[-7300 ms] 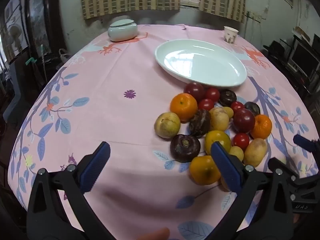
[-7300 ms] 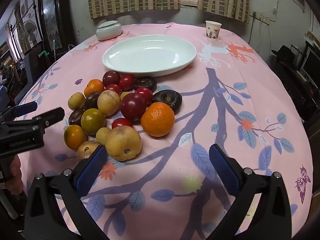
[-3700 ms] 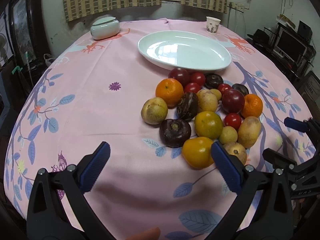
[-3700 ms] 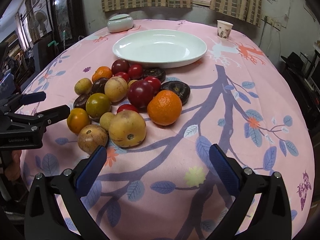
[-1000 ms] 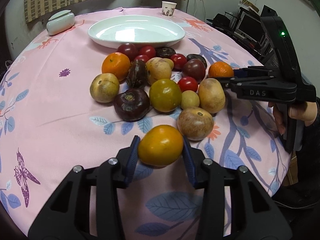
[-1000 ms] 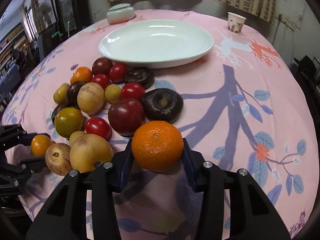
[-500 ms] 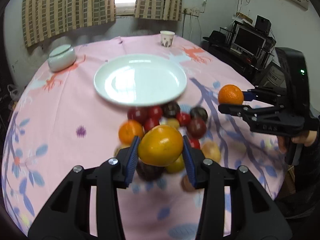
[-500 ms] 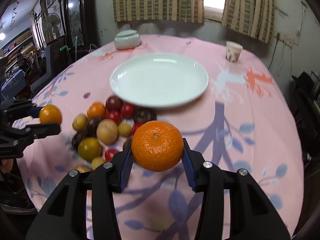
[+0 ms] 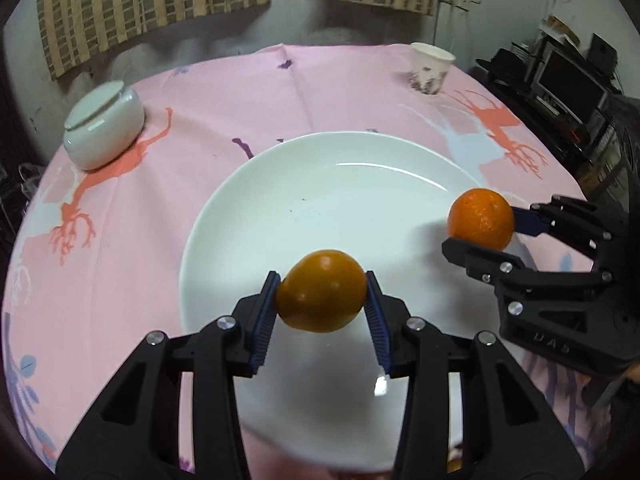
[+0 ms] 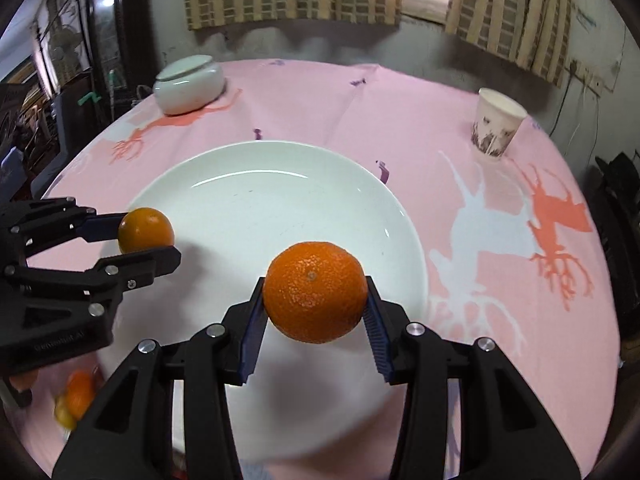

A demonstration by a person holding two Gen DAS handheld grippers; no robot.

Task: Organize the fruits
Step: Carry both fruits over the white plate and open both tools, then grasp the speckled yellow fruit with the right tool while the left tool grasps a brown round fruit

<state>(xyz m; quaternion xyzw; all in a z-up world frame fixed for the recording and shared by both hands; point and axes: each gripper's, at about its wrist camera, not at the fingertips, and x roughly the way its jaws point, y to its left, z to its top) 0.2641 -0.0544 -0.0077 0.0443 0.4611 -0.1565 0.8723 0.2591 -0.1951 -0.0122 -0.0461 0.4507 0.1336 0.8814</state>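
Left gripper [image 9: 322, 294] clamps smooth yellow-orange fruit [image 9: 321, 291] above near part of white plate [image 9: 280, 184]. Right gripper [image 10: 316, 300] clamps pebbled orange [image 10: 315, 297] above plate's right half, toward near rim.

Plate sits mid-table on pink cloth [image 9: 132, 216]; lidded white dish [image 9: 105, 125] at far left edge, paper cup [image 9: 430, 67] at far right edge.

Advice: lower both until fruit touches plate, place apart (round fruit rolls), release gently.

Writing: "DAS" on right gripper body; left gripper's lettering too blurred.
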